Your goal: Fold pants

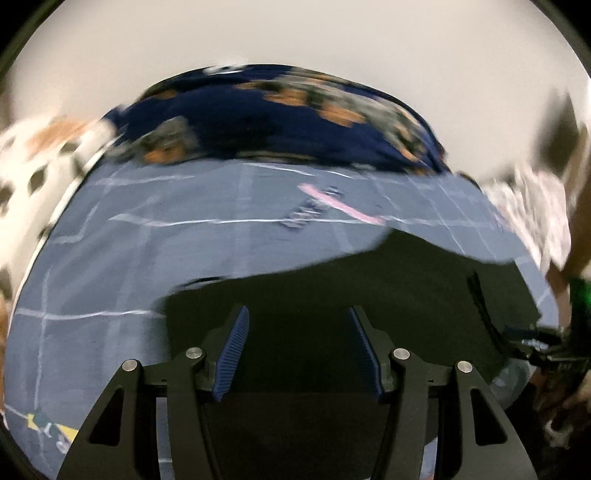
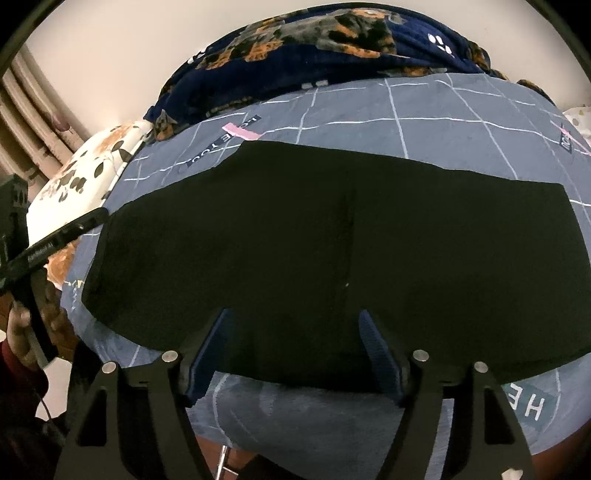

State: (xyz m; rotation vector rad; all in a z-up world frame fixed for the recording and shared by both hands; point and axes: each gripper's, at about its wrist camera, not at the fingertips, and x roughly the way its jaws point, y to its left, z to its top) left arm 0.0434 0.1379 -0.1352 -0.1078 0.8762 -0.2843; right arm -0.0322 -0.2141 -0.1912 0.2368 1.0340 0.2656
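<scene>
Right up close, the right gripper (image 2: 295, 354) hangs with jaws spread and nothing between its pads, over the near edge of the black pants (image 2: 332, 240), which lie flat across the grey grid-lined bedsheet (image 2: 424, 110). Only this view shows the whole garment, sharp, with the person's hand (image 2: 26, 328) at far left. Over on the left wrist view, blurred, the left gripper (image 1: 297, 350) is spread too, empty, above one end of the pants. Beyond, a navy floral blanket (image 2: 295, 48), then the pale wall (image 1: 295, 33).
</scene>
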